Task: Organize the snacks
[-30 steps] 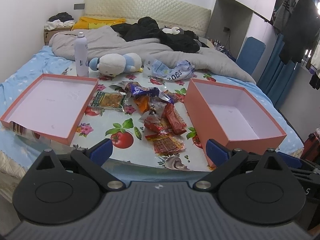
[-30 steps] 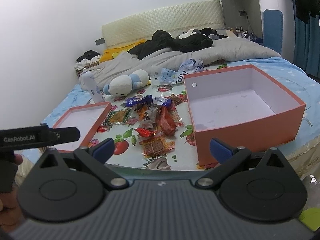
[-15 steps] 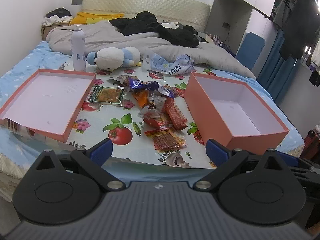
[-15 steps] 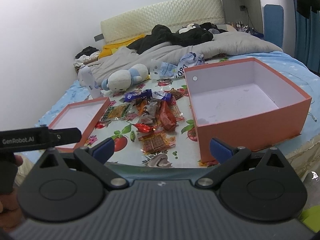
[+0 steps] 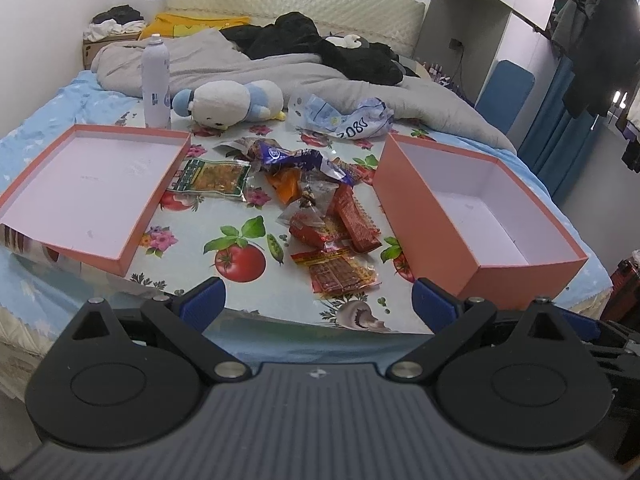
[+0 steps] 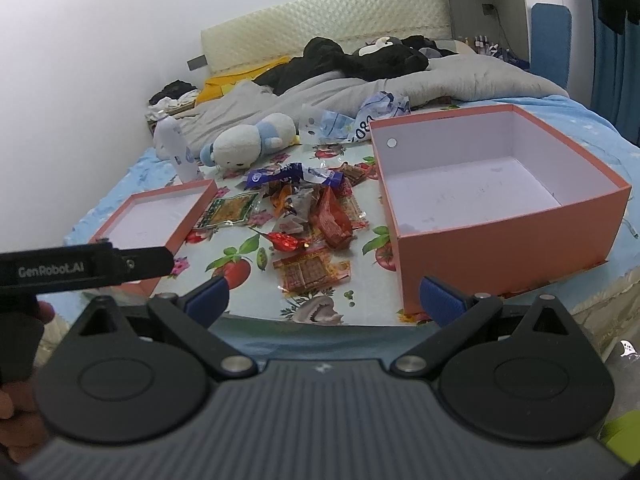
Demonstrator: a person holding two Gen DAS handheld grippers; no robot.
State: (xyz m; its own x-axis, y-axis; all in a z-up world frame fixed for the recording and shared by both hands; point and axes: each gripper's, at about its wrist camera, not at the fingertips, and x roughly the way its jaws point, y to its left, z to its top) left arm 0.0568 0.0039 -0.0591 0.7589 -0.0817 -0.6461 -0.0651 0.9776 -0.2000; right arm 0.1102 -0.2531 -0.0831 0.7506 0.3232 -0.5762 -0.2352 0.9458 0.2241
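- My left tool (image 5: pixel 318 300) hovers level at the near table (image 5: pixel 188 236) edge, jaws wide, holding nothing.
- My right tool (image 6: pixel 324 300) sits likewise, spread wide and empty.
- The snacks (image 5: pixel 320 200) lie piled between the shallow lid (image 5: pixel 80 184) and the deep box (image 5: pixel 476 208).
- My hand (image 6: pixel 16 412) is cut off at the frame edge.

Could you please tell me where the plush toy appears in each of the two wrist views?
Left wrist: the plush toy lies upper left of centre, right of the white bottle.
Right wrist: the plush toy lies left of centre, again right of the bottle.
Shared landmark: the deep orange box.
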